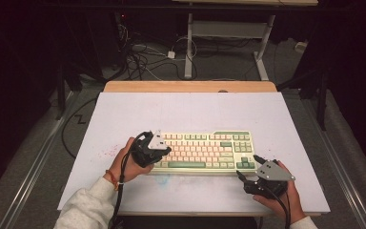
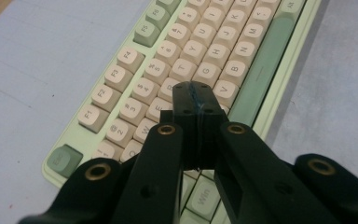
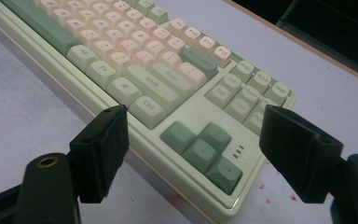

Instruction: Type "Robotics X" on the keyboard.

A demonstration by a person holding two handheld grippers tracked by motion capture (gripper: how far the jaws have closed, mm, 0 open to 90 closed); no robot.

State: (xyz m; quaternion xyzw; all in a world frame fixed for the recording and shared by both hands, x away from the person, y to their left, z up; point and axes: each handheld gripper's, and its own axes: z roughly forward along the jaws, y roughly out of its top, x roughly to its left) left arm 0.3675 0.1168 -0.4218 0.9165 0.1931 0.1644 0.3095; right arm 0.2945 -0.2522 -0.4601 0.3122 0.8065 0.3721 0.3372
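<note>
Jaws of the left tool (image 2: pixel 196 100) are pressed together with nothing between them, poised above the letter keys at the left half of the keyboard (image 1: pixel 205 150). The right tool (image 3: pixel 193 135) stands wide, its jaws framing the keyboard's arrow-key corner without touching it. The keyboard lies flat near the front of the pale counter (image 1: pixel 186 109).
</note>
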